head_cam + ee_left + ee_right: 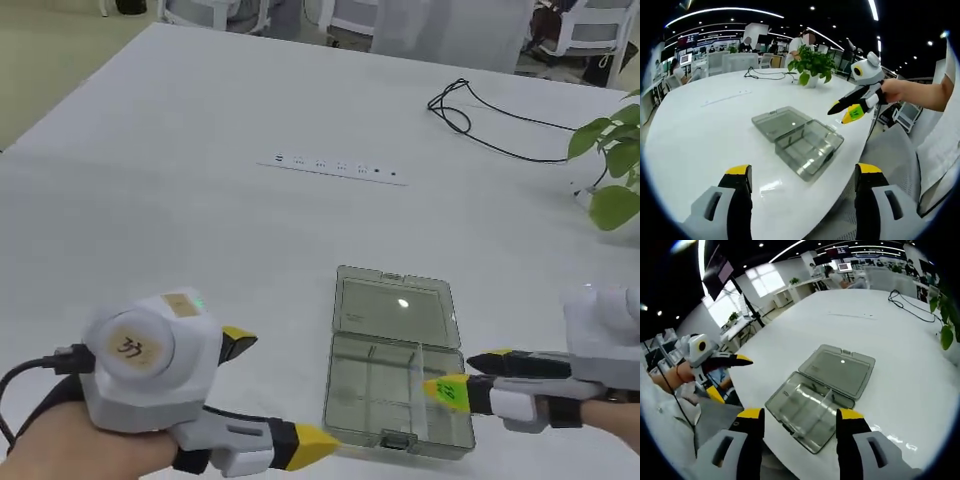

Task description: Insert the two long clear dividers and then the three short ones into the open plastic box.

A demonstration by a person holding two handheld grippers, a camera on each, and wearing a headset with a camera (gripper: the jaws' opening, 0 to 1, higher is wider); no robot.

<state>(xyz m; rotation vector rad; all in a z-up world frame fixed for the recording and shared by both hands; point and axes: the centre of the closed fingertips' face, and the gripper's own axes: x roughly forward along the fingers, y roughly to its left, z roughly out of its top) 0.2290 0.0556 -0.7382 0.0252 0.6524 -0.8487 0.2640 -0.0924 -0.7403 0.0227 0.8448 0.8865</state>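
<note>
Both grippers are spread wide and hold nothing: left gripper (283, 392) at lower left, right gripper (467, 374) at lower right, near the open plastic box (395, 330) lying lower centre on the white worktop (200, 180).

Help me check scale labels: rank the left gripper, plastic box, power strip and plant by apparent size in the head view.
Largest: the left gripper, inflated by nearness.
Next: the open plastic box.
Last: the power strip and plant, unsure; strip longer but thin, plant cropped by the frame.

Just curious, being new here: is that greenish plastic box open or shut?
Open. The plastic box has its lid folded back flat on the table.
</note>
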